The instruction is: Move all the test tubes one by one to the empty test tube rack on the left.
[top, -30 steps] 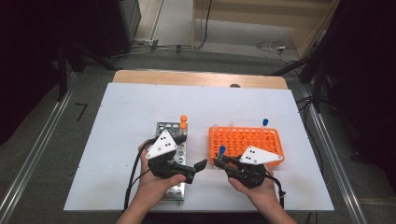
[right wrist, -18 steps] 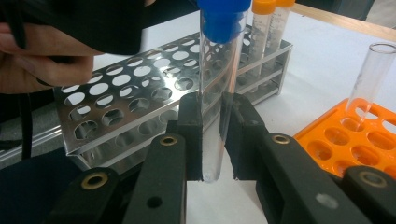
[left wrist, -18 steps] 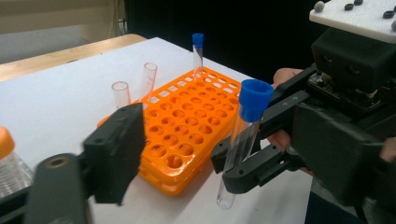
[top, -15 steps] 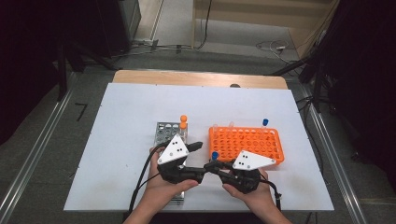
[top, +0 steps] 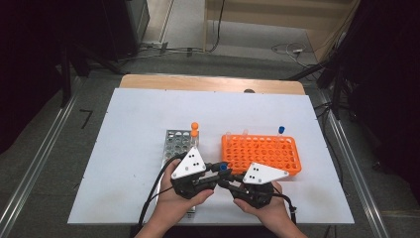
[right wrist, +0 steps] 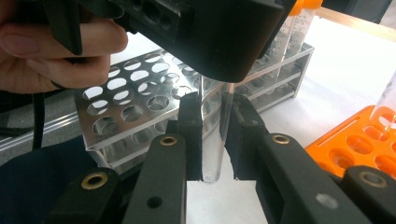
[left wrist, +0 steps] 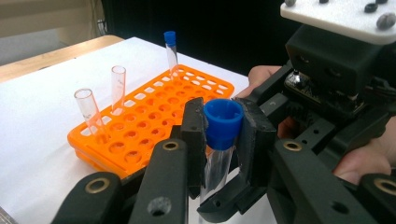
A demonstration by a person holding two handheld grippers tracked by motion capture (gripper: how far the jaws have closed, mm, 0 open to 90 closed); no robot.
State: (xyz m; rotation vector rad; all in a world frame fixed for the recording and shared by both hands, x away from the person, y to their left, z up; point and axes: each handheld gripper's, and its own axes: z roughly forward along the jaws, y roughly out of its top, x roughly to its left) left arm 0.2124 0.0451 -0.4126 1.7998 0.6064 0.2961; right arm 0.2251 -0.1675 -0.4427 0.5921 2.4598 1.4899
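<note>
The left tongs have just been closing, and their pads are now pressing on the blue cap of the clear test tube, where a second ago they were standing wide open beside the right hand. The right tongs are gripping the glass body of that same tube lower down, so the tube is being held between the two hands, upright and off the worktop, near the front edge and between the two racks. With one pair clamped on the cap and the other on the glass, this is looking like the start of pulling or twisting the cap off, though the cap is sitting fully on at this moment

To the right of the hands, the orange rack is carrying two uncapped tubes at its far left corner and one blue-capped tube at its far right corner; most of its holes are standing vacant. To the left, partly under the left hand, the metal rack is holding two orange-capped tubes at its far end

Nothing is lying between the hands and either rack. The two sets of tongs are crowding each other closely, so there is little room for either to turn, and the near edge of the orange rack is sitting just beside the held tube
</note>
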